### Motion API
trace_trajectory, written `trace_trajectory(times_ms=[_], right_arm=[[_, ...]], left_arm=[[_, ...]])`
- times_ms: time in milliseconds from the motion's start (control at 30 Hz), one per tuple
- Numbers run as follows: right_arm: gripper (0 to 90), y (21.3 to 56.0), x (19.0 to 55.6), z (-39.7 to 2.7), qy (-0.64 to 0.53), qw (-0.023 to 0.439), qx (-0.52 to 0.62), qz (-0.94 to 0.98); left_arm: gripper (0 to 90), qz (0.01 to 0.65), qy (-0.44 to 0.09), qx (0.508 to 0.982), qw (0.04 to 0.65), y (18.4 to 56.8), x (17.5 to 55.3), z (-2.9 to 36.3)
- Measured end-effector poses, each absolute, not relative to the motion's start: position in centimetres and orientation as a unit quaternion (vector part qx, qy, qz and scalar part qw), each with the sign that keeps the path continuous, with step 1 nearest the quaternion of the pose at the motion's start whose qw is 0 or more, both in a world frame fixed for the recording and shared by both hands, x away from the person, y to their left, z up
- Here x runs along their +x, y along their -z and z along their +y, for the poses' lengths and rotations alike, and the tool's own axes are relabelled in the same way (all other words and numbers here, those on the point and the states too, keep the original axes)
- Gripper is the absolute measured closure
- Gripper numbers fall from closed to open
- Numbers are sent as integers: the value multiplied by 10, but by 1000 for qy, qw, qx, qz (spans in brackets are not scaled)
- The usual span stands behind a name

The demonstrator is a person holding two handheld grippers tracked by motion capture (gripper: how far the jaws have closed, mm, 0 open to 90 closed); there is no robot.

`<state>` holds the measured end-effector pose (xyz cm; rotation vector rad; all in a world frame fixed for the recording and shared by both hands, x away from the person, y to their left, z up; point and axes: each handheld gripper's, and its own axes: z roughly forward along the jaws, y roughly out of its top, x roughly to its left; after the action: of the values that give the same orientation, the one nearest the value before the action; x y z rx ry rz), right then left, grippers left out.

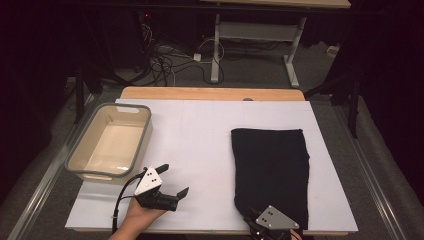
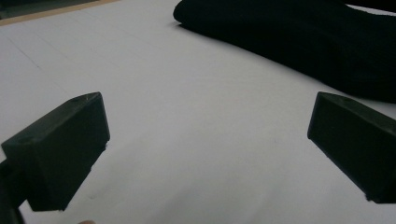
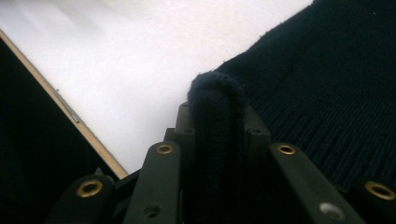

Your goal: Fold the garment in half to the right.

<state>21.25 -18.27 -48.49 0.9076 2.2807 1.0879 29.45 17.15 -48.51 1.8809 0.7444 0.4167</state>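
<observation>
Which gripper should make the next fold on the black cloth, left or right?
Right. The right gripper is already shut on a pinched corner of the black cloth at the table's near edge. The left gripper hangs open over bare white table, apart from the cloth.

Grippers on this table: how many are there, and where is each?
2. The left gripper hovers open over bare white board beside the beige bin. The right gripper is at the near edge, pinching the black cloth's near-left corner.

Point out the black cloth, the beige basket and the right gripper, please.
black cloth [image 1: 272, 170]: high view, middle of the folded fabric.
beige basket [image 1: 146, 131]: high view, its right grey rim.
right gripper [image 3: 217, 116]: right gripper view, jaw tips pinching the cloth's corner.
</observation>
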Motion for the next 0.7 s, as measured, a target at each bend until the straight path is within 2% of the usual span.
trace_trajectory(times_ms=[400,700], right_arm=[[754,481,201,-177,-417,208,307,829],[750,483,203,-179,-419,205,310,829]], left_arm=[[0,330,-150,785,502,475,303,166],[0,324,-120,794,499,458,340,111]])
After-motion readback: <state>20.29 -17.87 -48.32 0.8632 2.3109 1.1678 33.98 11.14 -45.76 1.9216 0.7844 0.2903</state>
